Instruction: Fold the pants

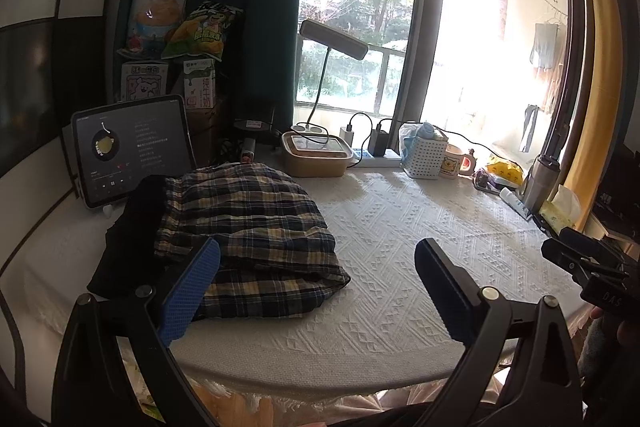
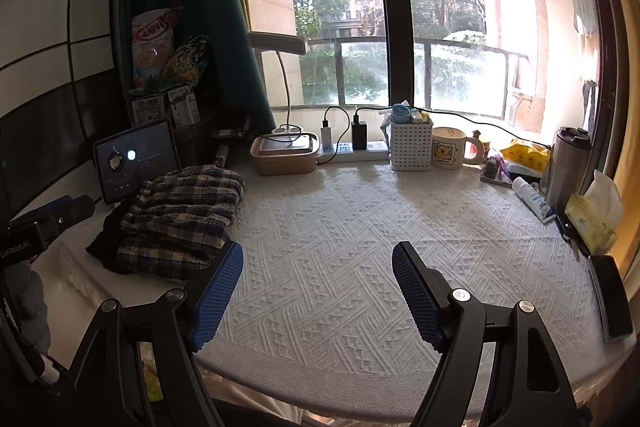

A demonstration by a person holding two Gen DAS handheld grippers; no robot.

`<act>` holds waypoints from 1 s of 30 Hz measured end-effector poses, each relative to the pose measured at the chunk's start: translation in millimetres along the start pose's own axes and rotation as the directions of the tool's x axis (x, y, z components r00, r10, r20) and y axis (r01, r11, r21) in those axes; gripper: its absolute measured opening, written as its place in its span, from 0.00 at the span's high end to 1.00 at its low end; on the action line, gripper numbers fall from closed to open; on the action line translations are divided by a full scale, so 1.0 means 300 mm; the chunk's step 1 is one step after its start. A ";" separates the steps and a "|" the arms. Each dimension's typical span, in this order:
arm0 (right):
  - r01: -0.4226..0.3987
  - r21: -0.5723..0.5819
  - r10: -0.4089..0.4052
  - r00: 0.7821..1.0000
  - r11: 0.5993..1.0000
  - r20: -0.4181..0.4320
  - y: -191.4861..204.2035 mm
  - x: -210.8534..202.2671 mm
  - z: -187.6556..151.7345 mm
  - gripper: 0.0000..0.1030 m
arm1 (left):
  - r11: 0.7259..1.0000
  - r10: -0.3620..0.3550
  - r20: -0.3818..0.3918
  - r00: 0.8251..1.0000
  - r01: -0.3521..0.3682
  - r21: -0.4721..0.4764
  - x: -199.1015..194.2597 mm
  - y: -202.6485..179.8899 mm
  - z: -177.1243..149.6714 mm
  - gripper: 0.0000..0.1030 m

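Plaid pants (image 1: pixel 256 239) in navy and yellow lie folded in a stack on top of a black garment (image 1: pixel 128 239), at the left of the white tablecloth (image 1: pixel 400 247). The stack also shows in the right wrist view (image 2: pixel 180 219). My left gripper (image 1: pixel 316 287) is open and empty, held above the table's near edge, its left finger just in front of the plaid stack. My right gripper (image 2: pixel 316 291) is open and empty over bare cloth, to the right of the stack. The right gripper's body shows at the left view's right edge (image 1: pixel 588 267).
A tablet (image 1: pixel 132 147) stands behind the clothes. Along the window: a lunch box (image 1: pixel 316 155), desk lamp (image 1: pixel 332 39), power strip (image 2: pixel 352 151), white basket (image 2: pixel 412 147), mug (image 2: pixel 452 149), steel tumbler (image 2: pixel 568 167), tissues (image 2: pixel 592 219). A phone (image 2: pixel 612 299) lies at the right edge.
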State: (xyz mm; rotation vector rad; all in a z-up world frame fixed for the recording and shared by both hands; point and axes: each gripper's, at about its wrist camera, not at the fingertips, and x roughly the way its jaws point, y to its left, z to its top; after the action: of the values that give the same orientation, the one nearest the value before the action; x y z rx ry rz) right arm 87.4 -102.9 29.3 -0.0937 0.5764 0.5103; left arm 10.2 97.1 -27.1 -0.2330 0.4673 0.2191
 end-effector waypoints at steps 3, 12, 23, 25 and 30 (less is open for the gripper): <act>-0.001 0.000 0.001 1.000 1.000 0.000 -0.001 0.000 0.000 0.23 | 1.000 0.002 0.001 1.000 -0.002 0.001 -0.001 -0.001 0.000 0.06; 0.002 0.002 -0.002 1.000 1.000 -0.004 0.003 -0.003 -0.007 0.23 | 1.000 -0.002 -0.002 1.000 0.002 0.004 0.002 -0.004 -0.004 0.06; -0.002 0.004 0.002 1.000 1.000 -0.004 0.007 -0.005 -0.011 0.23 | 1.000 -0.002 -0.004 1.000 0.002 0.010 0.001 -0.008 -0.006 0.06; 0.000 0.006 0.000 1.000 1.000 -0.004 0.005 -0.005 -0.012 0.23 | 1.000 -0.002 -0.004 1.000 0.002 0.010 0.001 -0.009 -0.006 0.06; -0.002 0.006 0.003 1.000 1.000 -0.004 0.004 -0.003 -0.014 0.22 | 1.000 0.000 -0.004 1.000 0.000 0.007 0.000 -0.009 -0.004 0.06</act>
State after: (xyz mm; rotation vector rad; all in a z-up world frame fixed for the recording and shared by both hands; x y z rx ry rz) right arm 84.1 -103.3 26.4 -0.0884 0.5824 0.5109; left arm 10.5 94.3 -27.7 -0.2262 0.4716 0.2170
